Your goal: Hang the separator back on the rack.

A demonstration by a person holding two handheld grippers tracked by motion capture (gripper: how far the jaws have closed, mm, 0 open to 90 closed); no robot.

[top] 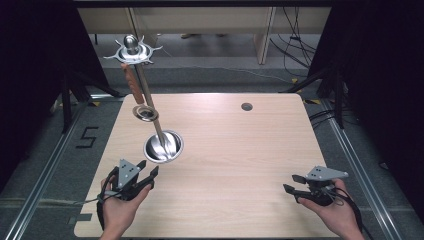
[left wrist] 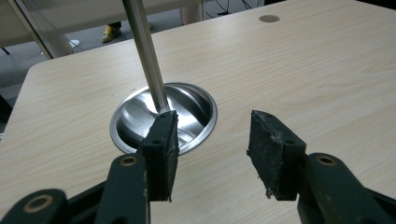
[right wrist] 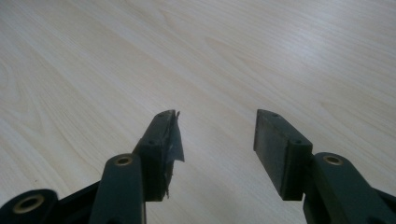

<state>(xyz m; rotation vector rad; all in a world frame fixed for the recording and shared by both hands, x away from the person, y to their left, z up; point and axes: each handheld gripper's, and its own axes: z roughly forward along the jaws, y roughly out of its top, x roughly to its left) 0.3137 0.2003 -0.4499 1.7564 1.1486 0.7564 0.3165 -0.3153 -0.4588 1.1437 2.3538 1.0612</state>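
Steel stand [top: 161, 131] looks rigid, slick and top-heavy; I'd grip its pole low, near the round base [left wrist: 187, 100]. My left gripper [top: 147, 172] sits just short of that base, fingers [left wrist: 161, 144] spread wide and empty. My right gripper [top: 294, 183], well away from the stand over bare tabletop [top: 240, 150], gapes empty too.
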